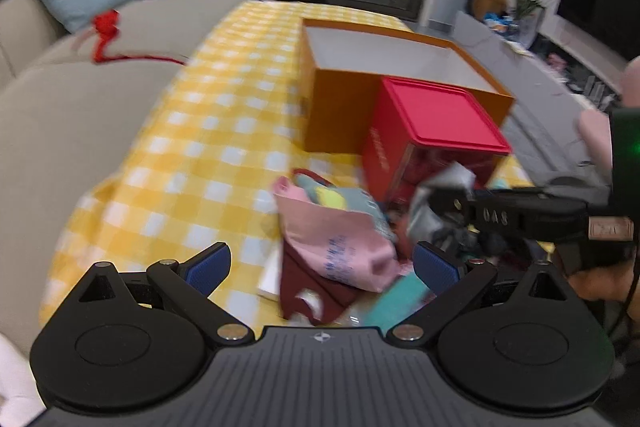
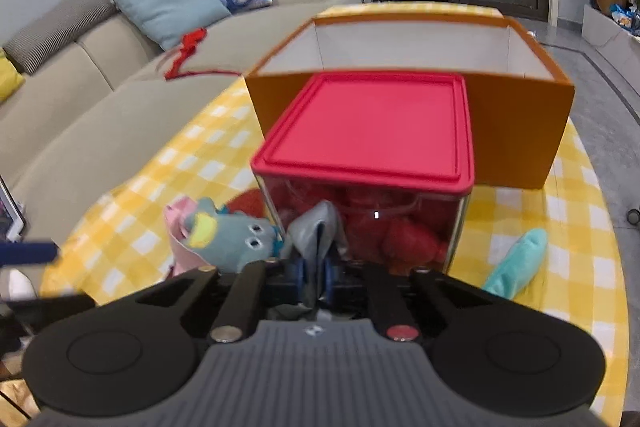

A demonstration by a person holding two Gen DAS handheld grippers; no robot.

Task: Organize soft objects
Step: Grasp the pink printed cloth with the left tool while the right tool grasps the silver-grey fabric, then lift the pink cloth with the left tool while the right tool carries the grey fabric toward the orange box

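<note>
- The right gripper [image 2: 316, 277] angles down in front of the red-lidded box [image 2: 366, 131], its blue pads clenched on a fold of grey cloth [image 2: 316, 229] that stands up against the box's clear front wall.
- The left gripper [image 1: 322, 269] tilts down too, jaws spread wide and holding nothing, hovering over the pink cloth [image 1: 340, 239] in the pile of soft things in front of that box.
- The open orange box [image 2: 516, 123] stands right behind the red-lidded box.
- A teal plush [image 2: 516, 263] lies on the checked tablecloth [image 2: 576, 259], right of the red-lidded box.

Ahead of the jaws, a clear glossy plastic container [image 2: 400, 231] wears a smooth matt red lid [image 2: 370, 125], backed by a matt orange cardboard box [image 2: 516, 131] on the surface's yellow checked cloth [image 2: 576, 227], with a soft grey cloth [image 2: 316, 231] between them.
</note>
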